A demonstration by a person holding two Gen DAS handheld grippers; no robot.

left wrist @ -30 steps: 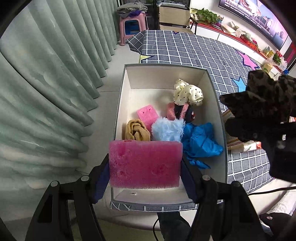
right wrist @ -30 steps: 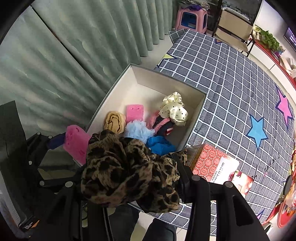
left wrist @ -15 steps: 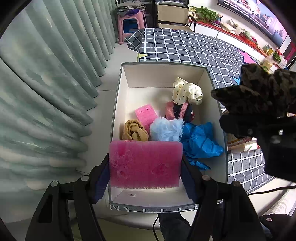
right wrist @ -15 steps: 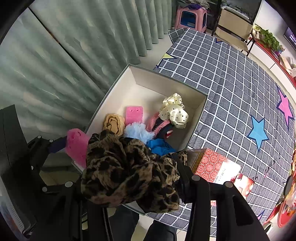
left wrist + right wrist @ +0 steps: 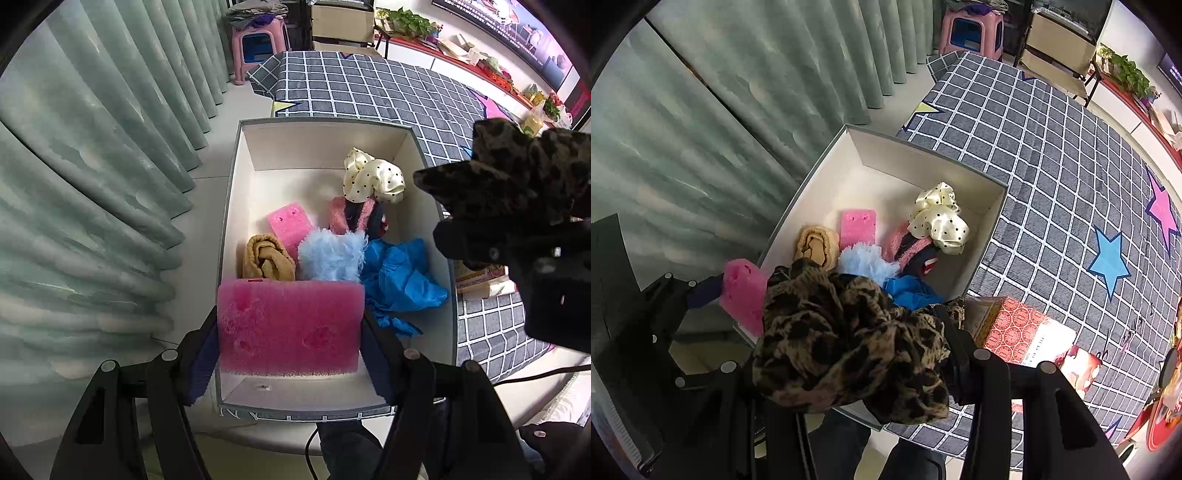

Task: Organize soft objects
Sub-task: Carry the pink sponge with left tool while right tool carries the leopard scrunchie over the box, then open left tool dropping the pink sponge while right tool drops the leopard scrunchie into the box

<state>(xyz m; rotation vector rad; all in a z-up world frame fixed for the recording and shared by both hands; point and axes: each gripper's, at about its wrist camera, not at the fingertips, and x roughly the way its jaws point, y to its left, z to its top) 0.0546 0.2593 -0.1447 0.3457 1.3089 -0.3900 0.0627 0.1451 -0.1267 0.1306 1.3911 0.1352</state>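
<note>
The left gripper (image 5: 290, 328) pinches a pink sponge (image 5: 290, 325) over the near end of the open box (image 5: 325, 138), the right gripper (image 5: 849, 354) clamps a leopard-print scrunchie (image 5: 849, 343) above the box's near right rim, and the box's far end lies bare.

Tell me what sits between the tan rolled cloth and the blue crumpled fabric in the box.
The fluffy light-blue pom sits between the tan rolled cloth and blue crumpled fabric, clearest in the left wrist view.

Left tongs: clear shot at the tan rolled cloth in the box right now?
Probably not. The left tongs are full, shut on the pink sponge, which hangs right over the tan rolled cloth. Nothing else blocks it.
</note>
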